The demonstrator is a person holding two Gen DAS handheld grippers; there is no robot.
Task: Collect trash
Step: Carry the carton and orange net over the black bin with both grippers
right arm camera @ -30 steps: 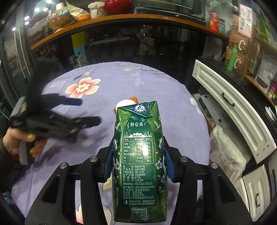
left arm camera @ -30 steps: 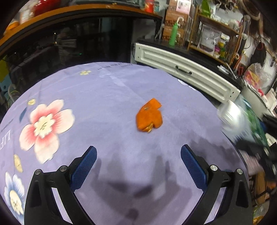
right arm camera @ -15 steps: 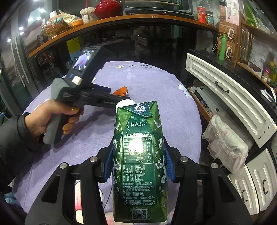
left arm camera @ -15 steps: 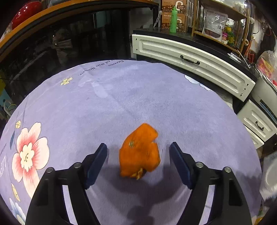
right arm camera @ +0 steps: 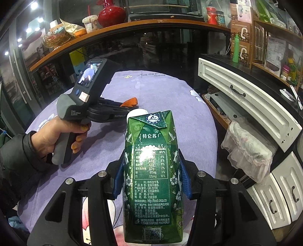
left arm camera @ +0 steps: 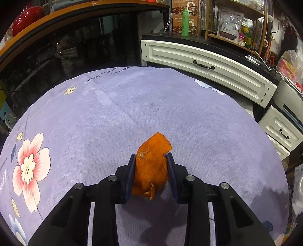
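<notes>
My left gripper (left arm camera: 151, 158) is shut on a piece of orange peel (left arm camera: 151, 166), low over the purple flowered tablecloth (left arm camera: 132, 117). In the right wrist view the left gripper (right arm camera: 130, 105) is held by a hand at the left, with the orange peel (right arm camera: 130, 102) between its tips. My right gripper (right arm camera: 150, 170) is shut on a green milk carton (right arm camera: 151, 170), held upright above the near edge of the tablecloth (right arm camera: 161, 90). A white object peeks out behind the carton top; I cannot tell what it is.
A white cabinet with drawers (left arm camera: 208, 64) (right arm camera: 246, 100) stands to the right of the table. A white lace bag (right arm camera: 244, 140) hangs beside the table edge. Shelves with a red vase (right arm camera: 111, 13) and a green bottle (left arm camera: 185, 22) line the back.
My left gripper moved forward over the orange peel and closed on it. My right gripper kept hold of the milk carton and stayed nearly still.
</notes>
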